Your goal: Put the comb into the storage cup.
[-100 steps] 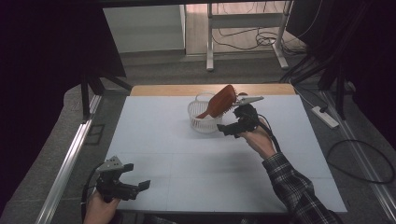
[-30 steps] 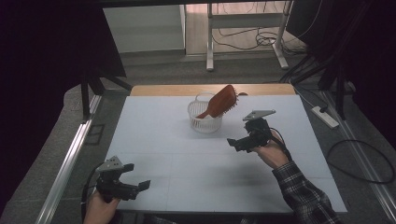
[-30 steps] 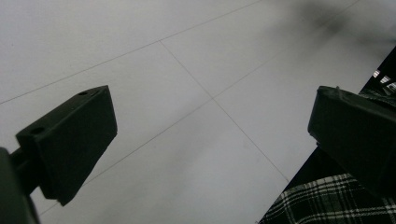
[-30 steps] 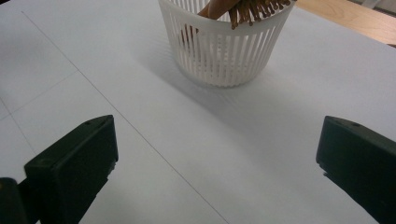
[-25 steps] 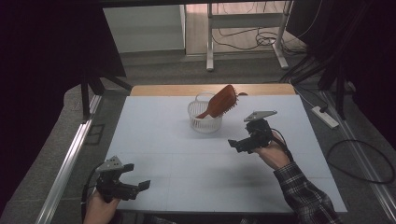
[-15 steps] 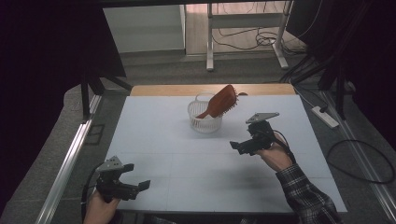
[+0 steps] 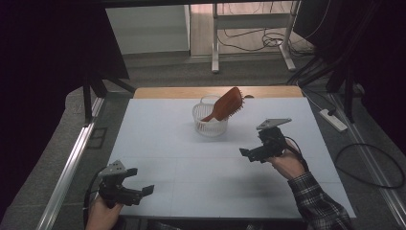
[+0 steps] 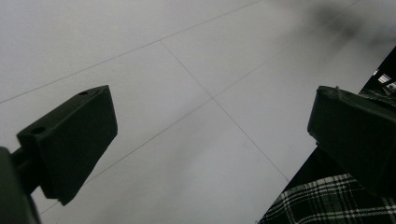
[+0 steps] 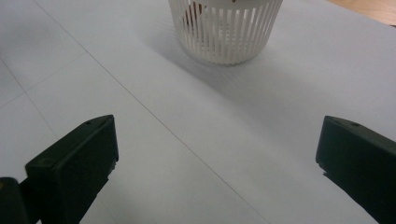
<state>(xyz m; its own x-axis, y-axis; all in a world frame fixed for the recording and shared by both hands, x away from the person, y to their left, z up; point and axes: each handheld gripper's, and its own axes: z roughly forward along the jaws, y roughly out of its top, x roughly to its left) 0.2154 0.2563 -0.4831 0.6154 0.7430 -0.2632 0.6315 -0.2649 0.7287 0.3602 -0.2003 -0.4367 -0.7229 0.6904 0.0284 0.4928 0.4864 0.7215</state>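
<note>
Your right hand-held gripper [image 7: 253, 154] and left hand-held gripper [image 7: 139, 191] both hang spread and empty over the desk [image 7: 163, 143]. The hairbrush [image 7: 227, 104] leans in the white basket [image 7: 209, 122]; top-heavy, it could tip the basket if you nudge it.

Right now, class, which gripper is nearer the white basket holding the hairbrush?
Right. The right gripper hovers just front-right of the basket; the left gripper sits at the table's near-left edge.

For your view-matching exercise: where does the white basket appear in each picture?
High view: the basket stands far centre on the table, a brush leaning out of it.
Right gripper view: top centre, beyond the open jaws.
Left gripper view: not in it.
Shared landmark: the table's thin grid lines.
</note>
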